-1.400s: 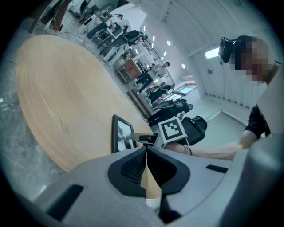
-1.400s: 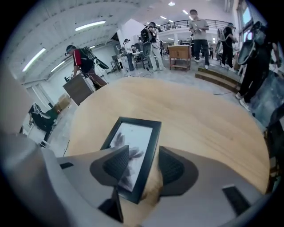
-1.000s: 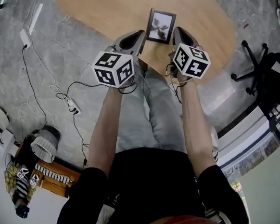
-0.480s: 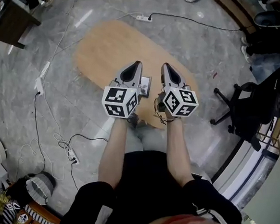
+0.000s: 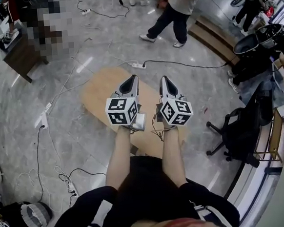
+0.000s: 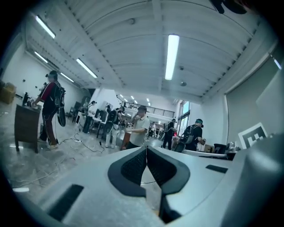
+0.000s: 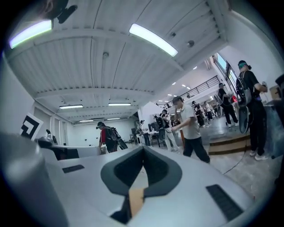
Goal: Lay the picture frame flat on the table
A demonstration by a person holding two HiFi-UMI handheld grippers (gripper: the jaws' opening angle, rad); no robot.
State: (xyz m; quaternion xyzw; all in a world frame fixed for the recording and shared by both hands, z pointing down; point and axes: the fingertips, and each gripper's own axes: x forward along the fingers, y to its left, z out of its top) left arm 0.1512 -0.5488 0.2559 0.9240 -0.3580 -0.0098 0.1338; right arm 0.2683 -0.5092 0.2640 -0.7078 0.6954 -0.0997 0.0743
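Both grippers are held side by side high above the oval wooden table (image 5: 101, 91), jaws pointing away from me. My left gripper (image 5: 132, 80) is shut with nothing in it; in the left gripper view its pads (image 6: 146, 150) meet against the room and ceiling. My right gripper (image 5: 162, 80) is also shut and empty, as the right gripper view (image 7: 143, 150) shows. A pale rectangular corner, probably the picture frame (image 5: 139, 121), peeks out under the left marker cube; the rest is hidden, and I cannot tell how it lies.
A black office chair (image 5: 234, 132) stands right of the table. A power strip (image 5: 138, 65) and cables run over the floor beyond and left of the table. A dark wooden desk (image 5: 22, 51) stands far left. People (image 5: 173, 10) walk at the far end.
The view has pulled back and up, so the table looks smaller and lower. Both grippers rose away from the picture frame, which was plain between their tips and is now mostly hidden.
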